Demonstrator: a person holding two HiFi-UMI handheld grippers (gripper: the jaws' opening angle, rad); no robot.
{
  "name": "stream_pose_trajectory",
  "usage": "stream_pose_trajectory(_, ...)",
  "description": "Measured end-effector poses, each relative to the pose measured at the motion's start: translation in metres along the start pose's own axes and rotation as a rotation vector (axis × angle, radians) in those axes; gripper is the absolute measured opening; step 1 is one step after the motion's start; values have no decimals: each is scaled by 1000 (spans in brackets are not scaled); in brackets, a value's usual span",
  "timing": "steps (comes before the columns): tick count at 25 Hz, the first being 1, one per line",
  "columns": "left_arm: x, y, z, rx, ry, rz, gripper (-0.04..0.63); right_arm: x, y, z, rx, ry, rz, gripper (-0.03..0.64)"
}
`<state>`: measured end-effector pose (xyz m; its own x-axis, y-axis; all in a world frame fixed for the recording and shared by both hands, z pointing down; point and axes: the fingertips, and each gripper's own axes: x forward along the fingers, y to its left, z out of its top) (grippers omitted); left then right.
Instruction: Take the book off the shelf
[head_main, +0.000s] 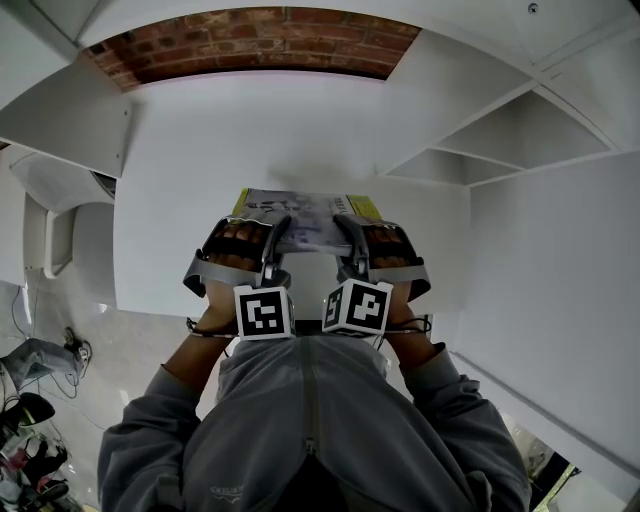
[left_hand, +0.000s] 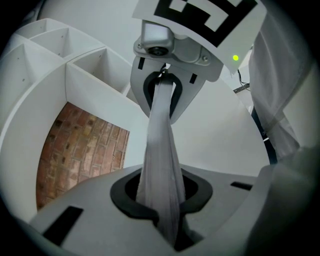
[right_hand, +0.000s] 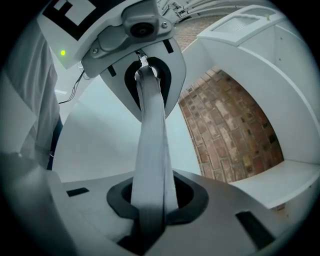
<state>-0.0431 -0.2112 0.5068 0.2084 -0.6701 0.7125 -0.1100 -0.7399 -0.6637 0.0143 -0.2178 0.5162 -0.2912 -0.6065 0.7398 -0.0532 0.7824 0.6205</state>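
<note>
Two narrow grips share one load: the left gripper (head_main: 281, 226) and the right gripper (head_main: 341, 226) are each clamped on the near edge of the book (head_main: 300, 213), side by side, jaws almost together around it. In each gripper view the book runs as a thin grey slab from that gripper's own jaws across to the other gripper, pages pressed flat and slightly bowed, with nothing under it but open space.

So the lift looks mostly done. The book hangs level in front of the person, seemingly clear of the white shelf unit (head_main: 300, 130), though from the head view I cannot tell for sure that its far edge is off the board. What is left, by my reading, is to draw it back and away.

The book is slim and soft-covered, with a pale printed cover and yellow strips at its two far corners. The shelf boards are smooth, matt white, square-edged panels forming open compartments. Beyond them is a rough red brick wall (head_main: 260, 40).
</note>
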Motion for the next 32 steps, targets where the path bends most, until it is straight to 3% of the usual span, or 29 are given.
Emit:
stream_pose_trajectory(13, 31, -39, -8, -43, -11, -116, 75, 32, 39, -13, 35, 26, 110, 83)
stream_pose_trajectory(20, 45, -56, -17, -12, 8, -142, 75, 44, 56, -18, 37, 35, 147, 83)
stream_pose_trajectory(32, 58, -66, -23, -68, -1, -170, 75, 61, 61, -18, -5, 38, 127, 84)
